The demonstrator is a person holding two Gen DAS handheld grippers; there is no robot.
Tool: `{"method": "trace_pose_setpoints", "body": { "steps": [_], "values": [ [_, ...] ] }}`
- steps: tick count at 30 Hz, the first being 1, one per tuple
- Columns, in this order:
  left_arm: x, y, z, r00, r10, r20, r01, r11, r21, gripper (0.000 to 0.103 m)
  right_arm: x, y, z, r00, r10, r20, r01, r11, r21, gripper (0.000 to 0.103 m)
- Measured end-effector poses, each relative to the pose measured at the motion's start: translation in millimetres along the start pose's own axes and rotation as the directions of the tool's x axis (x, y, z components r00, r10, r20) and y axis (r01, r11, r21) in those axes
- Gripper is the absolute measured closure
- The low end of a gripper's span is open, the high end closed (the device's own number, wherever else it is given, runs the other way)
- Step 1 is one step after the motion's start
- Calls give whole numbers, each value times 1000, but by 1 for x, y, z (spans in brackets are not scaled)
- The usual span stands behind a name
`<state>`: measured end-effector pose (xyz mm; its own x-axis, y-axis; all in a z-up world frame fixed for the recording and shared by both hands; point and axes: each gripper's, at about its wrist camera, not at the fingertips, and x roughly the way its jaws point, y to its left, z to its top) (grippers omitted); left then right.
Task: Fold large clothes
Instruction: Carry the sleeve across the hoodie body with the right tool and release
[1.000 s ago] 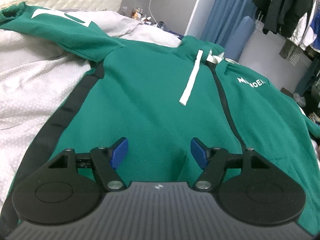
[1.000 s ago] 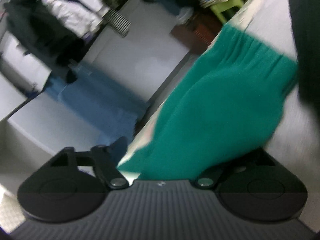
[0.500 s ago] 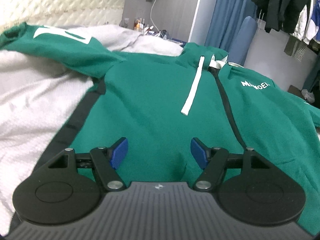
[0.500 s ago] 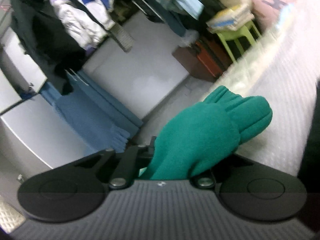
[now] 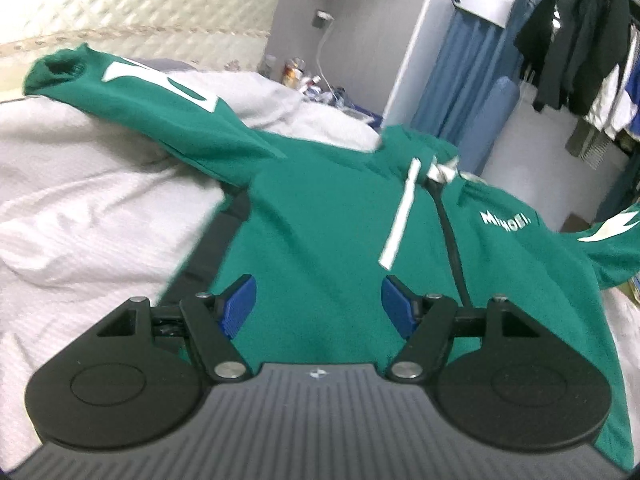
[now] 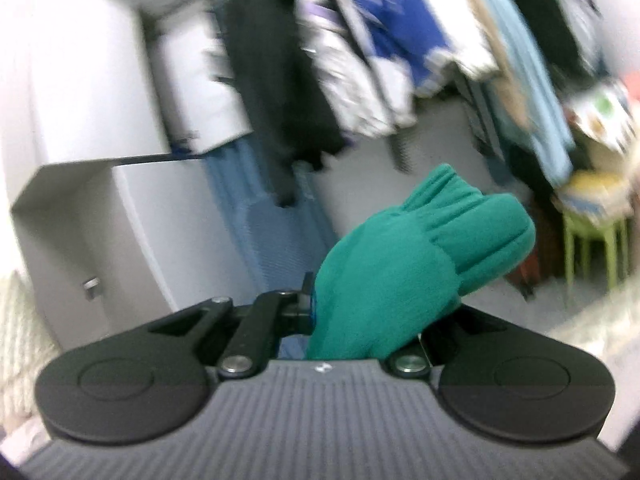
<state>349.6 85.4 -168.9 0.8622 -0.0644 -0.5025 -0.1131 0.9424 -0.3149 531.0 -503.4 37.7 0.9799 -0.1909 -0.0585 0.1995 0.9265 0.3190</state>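
A large green hoodie [image 5: 328, 208] with a black zip, white drawstrings and white lettering lies face up on the white bedspread [image 5: 88, 208]. Its left sleeve [image 5: 152, 108] stretches out to the far left. My left gripper [image 5: 318, 308] is open and empty, low over the hoodie's lower front. My right gripper [image 6: 360, 316] is shut on the cuff end of the hoodie's right sleeve [image 6: 412, 272] and holds it up in the air. That lifted sleeve also shows at the right edge of the left wrist view [image 5: 608, 240].
A quilted headboard [image 5: 140, 0] stands behind the bed. Small bottles and a cable [image 5: 308, 76] sit on a bedside surface. Hanging clothes [image 6: 380, 52] fill a rack, with a blue curtain [image 5: 468, 80] and a green stool [image 6: 592, 240] beside the bed.
My right gripper has closed on the right sleeve's cuff and lifted it off the bed, swinging up toward the clothes rack. My left gripper has drifted slightly, still open.
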Motion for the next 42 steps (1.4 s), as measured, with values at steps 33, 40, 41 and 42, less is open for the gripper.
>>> {"method": "trace_pose_setpoints", "body": {
  "steps": [33, 40, 41, 42],
  "values": [
    [1, 98, 22, 979, -168, 111, 192, 945, -264, 29, -176, 368, -338, 859, 311, -407, -512, 553, -657, 88],
    [19, 78, 15, 970, -232, 73, 242, 955, -172, 29, -181, 354, -367, 786, 222, -577, -593, 532, -604, 64],
    [20, 75, 14, 969, -237, 66, 244, 957, -157, 29, -183, 351, -361, 769, 227, -598, -610, 541, -579, 55],
    [21, 72, 13, 969, -241, 56, 247, 958, -143, 29, -186, 349, -357, 750, 241, -616, -629, 546, -553, 35]
  ]
}}
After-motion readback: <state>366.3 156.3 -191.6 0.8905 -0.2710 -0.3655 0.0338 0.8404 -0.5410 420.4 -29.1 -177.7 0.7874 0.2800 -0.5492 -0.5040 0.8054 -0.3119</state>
